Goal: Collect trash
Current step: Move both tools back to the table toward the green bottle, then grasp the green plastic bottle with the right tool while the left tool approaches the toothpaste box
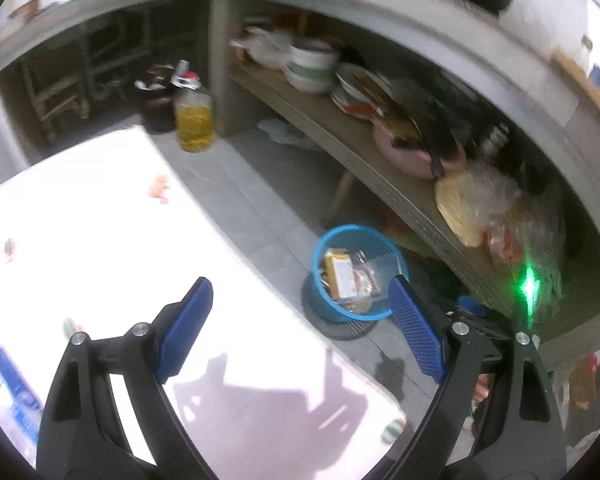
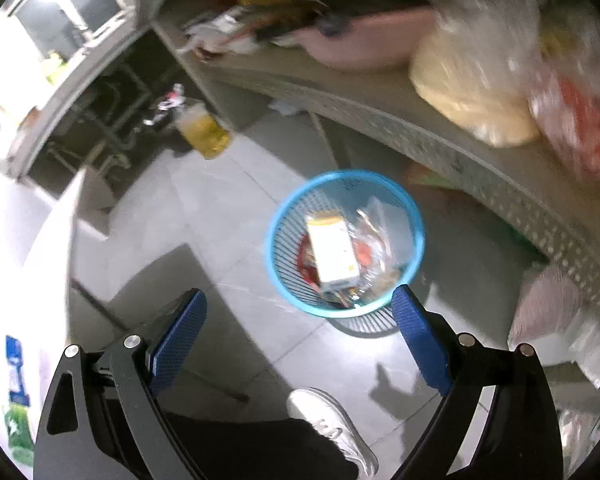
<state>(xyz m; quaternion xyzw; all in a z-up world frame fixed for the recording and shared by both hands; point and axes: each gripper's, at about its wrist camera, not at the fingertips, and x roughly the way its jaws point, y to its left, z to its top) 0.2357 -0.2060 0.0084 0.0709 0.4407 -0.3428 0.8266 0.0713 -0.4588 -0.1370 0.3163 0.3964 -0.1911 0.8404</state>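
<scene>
Trash fills the blue basket [image 2: 278,216] on the floor, and above it we hold our left gripper [image 1: 300,312] and right gripper [image 2: 299,322] wide apart, empty.

left gripper [image 1: 300,300] fingers spread, empty | over white table [image 1: 100,220] edge | blue basket [image 1: 320,248] on floor holds wrappers

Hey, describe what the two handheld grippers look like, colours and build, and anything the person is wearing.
Both the left gripper and the right gripper have black skeletal linkage arms with silver rivets and flat blue pads with a fine grid texture. The right view shows a dark trouser leg and a white sneaker.
</scene>
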